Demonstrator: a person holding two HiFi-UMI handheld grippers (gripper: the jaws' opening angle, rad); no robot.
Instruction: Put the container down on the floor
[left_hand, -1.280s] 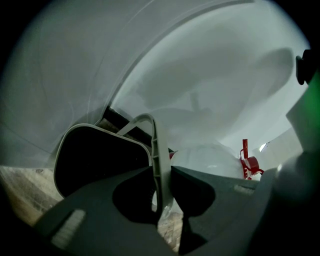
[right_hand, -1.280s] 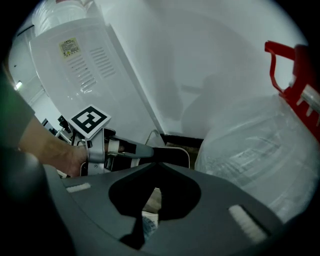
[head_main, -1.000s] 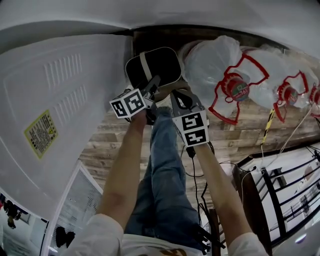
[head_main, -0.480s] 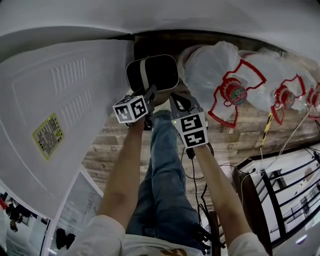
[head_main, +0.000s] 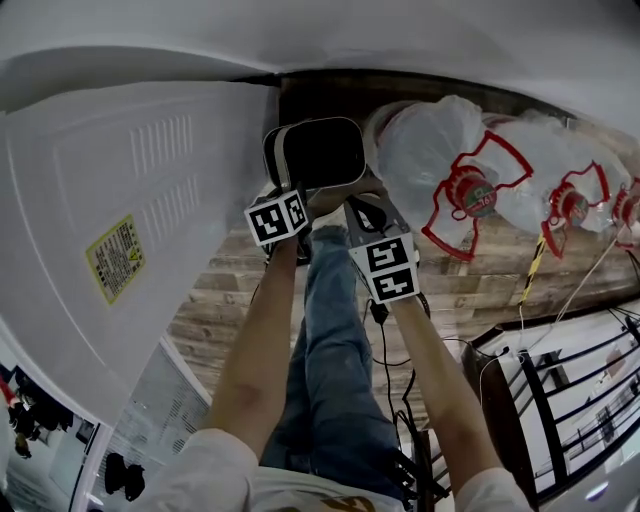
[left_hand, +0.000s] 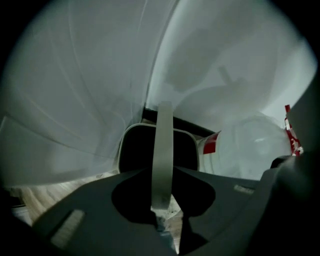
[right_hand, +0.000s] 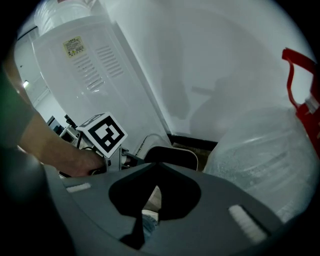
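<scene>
Container (head_main: 315, 152) is hanging by its pale handle band (left_hand: 162, 155) in the corner where the white appliance (head_main: 130, 200) is meeting the wall (head_main: 400, 30). It is sitting low over the plank floor (head_main: 230, 290). I cannot tell whether its base is touching yet.

Left gripper (left_hand: 161, 215) is pinching the band, jaws closed tight on its lower end. Right gripper (right_hand: 145, 219) is hovering just beside it. Its jaws are all but together and holding nothing; only floor and denim are showing through the slit.

Risks, as judged from here:
- The whole load is hanging off one thin band. If the jaws let go before the base is resting, the container is likely dropping and tipping.
- The slot is tight, with the appliance on one side and the nearest water jug (head_main: 430, 150) just beside on the other. A swing on the band is likely knocking either one.
- The right gripper is crowding the rim and could nudge the container as it lowers.

Contents:
- Container interior is reading uniformly dark with a pale rim. Nothing is showing inside, though the bottom is too dark to confirm.
- The jugs with red handles are lying in a row along the wall. The plastic is translucent, and no fill level is making itself out.
</scene>
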